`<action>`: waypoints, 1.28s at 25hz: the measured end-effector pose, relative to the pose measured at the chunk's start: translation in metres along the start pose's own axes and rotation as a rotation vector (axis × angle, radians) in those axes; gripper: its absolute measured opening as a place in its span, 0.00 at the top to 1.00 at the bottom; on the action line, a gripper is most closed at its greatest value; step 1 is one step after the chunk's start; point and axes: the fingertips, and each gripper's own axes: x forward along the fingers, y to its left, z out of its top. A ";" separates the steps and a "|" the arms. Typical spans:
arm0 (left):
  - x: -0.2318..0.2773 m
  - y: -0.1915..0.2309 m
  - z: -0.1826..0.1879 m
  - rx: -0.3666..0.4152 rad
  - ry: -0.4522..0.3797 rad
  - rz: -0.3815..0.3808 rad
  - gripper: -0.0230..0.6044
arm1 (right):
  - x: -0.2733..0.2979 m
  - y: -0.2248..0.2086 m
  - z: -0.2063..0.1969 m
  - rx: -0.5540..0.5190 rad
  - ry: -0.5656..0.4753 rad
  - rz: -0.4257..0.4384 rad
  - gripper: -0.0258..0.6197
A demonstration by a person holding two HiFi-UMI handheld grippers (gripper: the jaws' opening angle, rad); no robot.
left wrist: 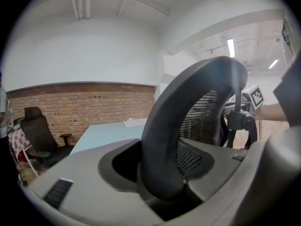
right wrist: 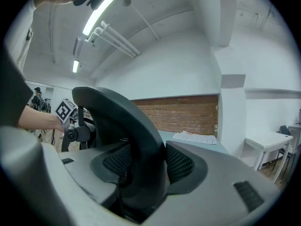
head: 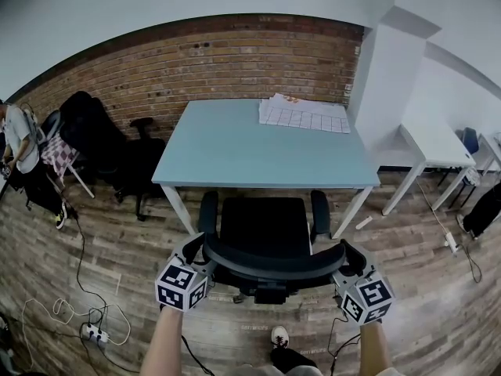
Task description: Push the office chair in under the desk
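Head view: the black office chair (head: 264, 229) stands on the wooden floor (head: 117, 233) facing the pale blue bench (head: 235, 151), with its seat and armrests just at the bench's near edge. The left gripper (head: 197, 251) and right gripper (head: 347, 258) each clamp one end of the chair's curved backrest rim (head: 274, 266). Both gripper views show the dark rim pinched between the jaws. At the bench's far right corner lie sheets of paper (head: 305, 114).
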 end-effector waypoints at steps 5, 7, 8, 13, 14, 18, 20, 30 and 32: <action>0.016 0.007 0.003 -0.028 0.009 0.017 0.56 | 0.016 -0.012 0.002 -0.003 -0.004 0.011 0.58; 0.023 0.011 0.004 -0.036 0.012 0.026 0.56 | 0.024 -0.019 0.002 -0.008 -0.006 0.016 0.58; 0.027 0.012 0.005 -0.041 0.011 0.033 0.56 | 0.029 -0.022 0.003 -0.012 -0.006 0.019 0.58; 0.050 0.017 0.012 -0.059 0.000 0.063 0.56 | 0.048 -0.045 0.007 -0.026 0.002 0.029 0.58; 0.056 0.017 0.014 -0.058 0.001 0.065 0.56 | 0.052 -0.051 0.007 -0.023 0.003 0.027 0.58; 0.078 0.022 0.020 -0.063 -0.012 0.091 0.56 | 0.071 -0.073 0.011 -0.029 0.005 0.031 0.58; 0.088 0.025 0.023 -0.071 -0.017 0.107 0.57 | 0.080 -0.081 0.012 -0.053 0.014 0.033 0.58; 0.140 0.060 0.041 -0.073 -0.018 0.113 0.57 | 0.130 -0.111 0.022 -0.074 0.031 0.037 0.58; 0.150 0.067 0.044 -0.070 -0.026 0.103 0.57 | 0.140 -0.116 0.023 -0.069 0.023 0.031 0.58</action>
